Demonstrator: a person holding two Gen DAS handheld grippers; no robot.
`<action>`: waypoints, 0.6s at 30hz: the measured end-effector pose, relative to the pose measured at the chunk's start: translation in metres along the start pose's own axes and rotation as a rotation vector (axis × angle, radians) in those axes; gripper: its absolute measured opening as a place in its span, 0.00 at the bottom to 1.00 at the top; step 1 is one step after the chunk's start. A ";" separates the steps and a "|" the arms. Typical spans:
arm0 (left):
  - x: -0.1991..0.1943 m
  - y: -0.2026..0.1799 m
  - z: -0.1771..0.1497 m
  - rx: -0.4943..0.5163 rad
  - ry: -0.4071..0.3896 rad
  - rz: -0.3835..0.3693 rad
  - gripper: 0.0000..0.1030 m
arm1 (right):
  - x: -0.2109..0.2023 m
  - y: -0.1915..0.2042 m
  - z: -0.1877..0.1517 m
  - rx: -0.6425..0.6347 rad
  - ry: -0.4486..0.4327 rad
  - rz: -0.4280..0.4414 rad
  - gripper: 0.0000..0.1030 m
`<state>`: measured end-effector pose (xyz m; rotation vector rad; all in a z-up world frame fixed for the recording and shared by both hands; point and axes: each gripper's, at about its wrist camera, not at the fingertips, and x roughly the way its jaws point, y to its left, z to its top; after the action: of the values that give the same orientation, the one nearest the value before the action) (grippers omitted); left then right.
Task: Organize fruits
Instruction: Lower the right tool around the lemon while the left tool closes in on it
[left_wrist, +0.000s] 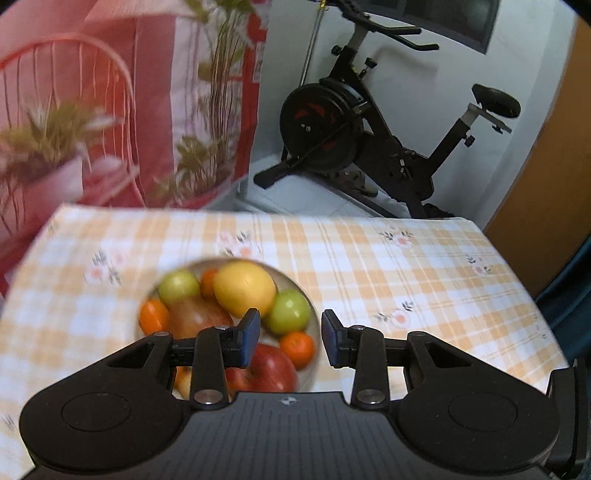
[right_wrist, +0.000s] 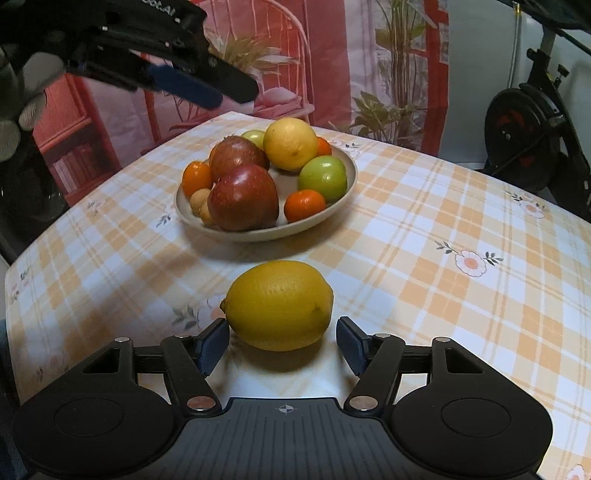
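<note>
A beige bowl (right_wrist: 343, 192) on the checked tablecloth holds a lemon (right_wrist: 290, 144), two red apples (right_wrist: 242, 197), green apples (right_wrist: 323, 179), small oranges (right_wrist: 304, 205) and small tan fruits (right_wrist: 199, 199). A second lemon (right_wrist: 277, 304) lies on the cloth in front of the bowl, between the fingertips of my right gripper (right_wrist: 283, 332). Its jaws are open and the right pad stands clear of the peel. My left gripper (left_wrist: 290, 338) hovers open and empty above the bowl (left_wrist: 291, 278). The right wrist view shows that left gripper (right_wrist: 192, 86) at the top left, in a gloved hand (right_wrist: 22, 92).
The tablecloth (right_wrist: 443, 221) stretches bare to the right of the bowl. An exercise bike (left_wrist: 369, 129) stands behind the table's far edge, beside a red printed backdrop (left_wrist: 129, 110). A wooden door (left_wrist: 546, 184) is at the right.
</note>
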<state>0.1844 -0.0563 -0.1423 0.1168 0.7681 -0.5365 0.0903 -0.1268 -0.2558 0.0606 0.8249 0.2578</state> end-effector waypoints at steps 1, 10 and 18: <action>0.000 0.001 0.003 0.012 -0.001 0.005 0.37 | 0.002 0.000 0.002 0.006 -0.002 0.003 0.59; 0.019 0.018 -0.017 -0.056 0.066 -0.036 0.37 | 0.018 -0.001 0.019 0.039 -0.012 0.019 0.58; 0.034 0.023 -0.051 -0.176 0.132 -0.126 0.37 | 0.017 0.003 0.017 -0.028 0.017 0.034 0.58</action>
<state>0.1839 -0.0361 -0.2048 -0.0599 0.9525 -0.5818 0.1133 -0.1183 -0.2560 0.0462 0.8374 0.3021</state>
